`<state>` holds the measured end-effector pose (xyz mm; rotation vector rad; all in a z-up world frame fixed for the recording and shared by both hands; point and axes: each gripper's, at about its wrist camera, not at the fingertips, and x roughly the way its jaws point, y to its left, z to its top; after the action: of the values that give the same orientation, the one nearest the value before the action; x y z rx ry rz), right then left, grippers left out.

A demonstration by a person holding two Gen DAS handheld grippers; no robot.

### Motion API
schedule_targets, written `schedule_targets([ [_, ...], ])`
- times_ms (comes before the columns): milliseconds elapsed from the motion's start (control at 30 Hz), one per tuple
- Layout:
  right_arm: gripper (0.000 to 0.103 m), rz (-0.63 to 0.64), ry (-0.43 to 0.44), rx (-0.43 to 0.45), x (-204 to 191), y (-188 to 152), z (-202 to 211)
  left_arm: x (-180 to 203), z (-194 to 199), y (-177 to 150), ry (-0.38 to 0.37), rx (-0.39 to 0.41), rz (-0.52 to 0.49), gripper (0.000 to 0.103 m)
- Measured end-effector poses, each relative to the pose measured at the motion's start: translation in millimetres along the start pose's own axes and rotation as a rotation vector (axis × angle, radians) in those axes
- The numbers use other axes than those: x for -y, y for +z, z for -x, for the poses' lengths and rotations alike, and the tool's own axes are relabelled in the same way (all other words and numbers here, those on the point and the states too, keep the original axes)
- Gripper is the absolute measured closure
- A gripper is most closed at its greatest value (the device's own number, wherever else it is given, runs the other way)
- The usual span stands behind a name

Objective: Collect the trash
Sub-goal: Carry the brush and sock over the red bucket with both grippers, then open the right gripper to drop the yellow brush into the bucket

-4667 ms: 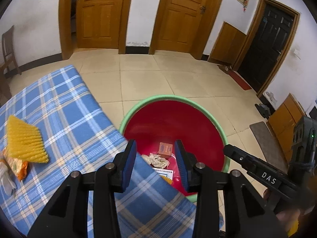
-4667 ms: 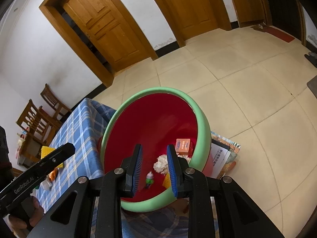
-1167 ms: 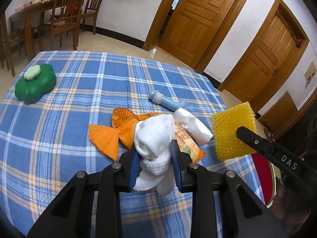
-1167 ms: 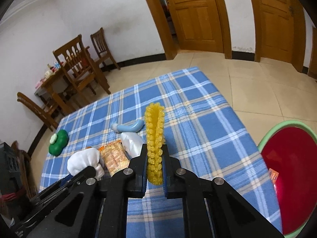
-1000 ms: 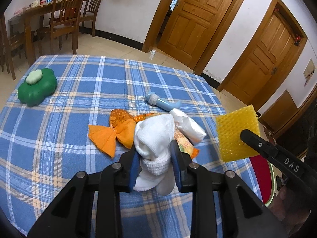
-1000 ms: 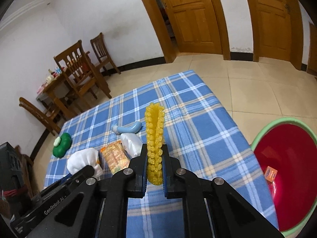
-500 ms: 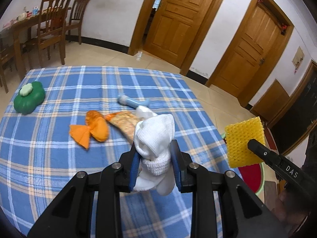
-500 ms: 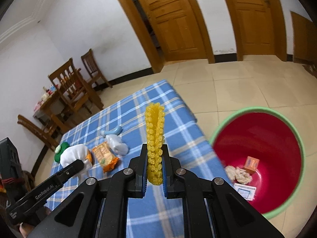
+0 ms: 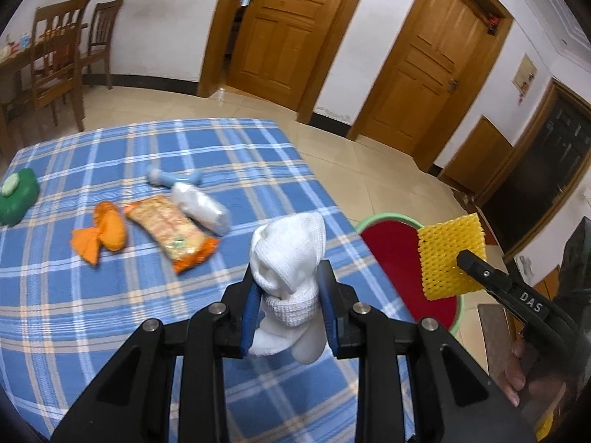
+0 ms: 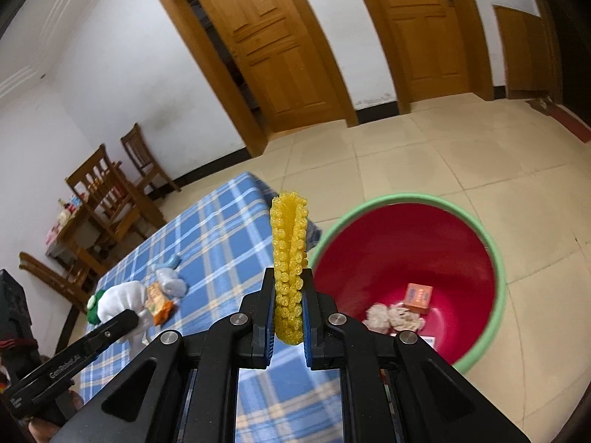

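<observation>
A crumpled white cloth is pinched between the blue pads of the left gripper, whose jaws are drawn in tight on it, held above the near part of the blue plaid tablecloth. The right gripper is clamped flat on a yellow foam fruit net, poised between the table edge and the red basin with its green rim on the tiled floor. Only the right wrist view looks into the basin: one small orange box, two crumpled tissue wads and a white printed slip. Only the left wrist view shows clearly the table's five remaining things: a green toy, an orange wrapper, a snack packet, a white plastic pack and a pale blue bone-shaped toy. Both views take in two wooden doors and several wooden chairs.
</observation>
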<state>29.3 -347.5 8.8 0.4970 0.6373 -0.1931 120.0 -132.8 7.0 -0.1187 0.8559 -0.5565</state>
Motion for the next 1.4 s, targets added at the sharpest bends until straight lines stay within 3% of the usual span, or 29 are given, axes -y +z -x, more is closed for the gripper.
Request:
schedule_targets([
  [700, 0.086, -0.18, -0.098, -0.005, 86, -11, 13, 94, -48, 2, -0.11, -0.106, -0.201, 0.073],
  [900, 0.078, -0.204, -0.112, -0.01, 97, -11, 10, 104, -64, 1, -0.116, -0.131, -0.225, 0.073],
  [1400, 0.077, -0.234, -0.133, 0.016, 113, -10, 19, 140, -94, -9, -0.145, -0.187, -0.324, 0.073],
])
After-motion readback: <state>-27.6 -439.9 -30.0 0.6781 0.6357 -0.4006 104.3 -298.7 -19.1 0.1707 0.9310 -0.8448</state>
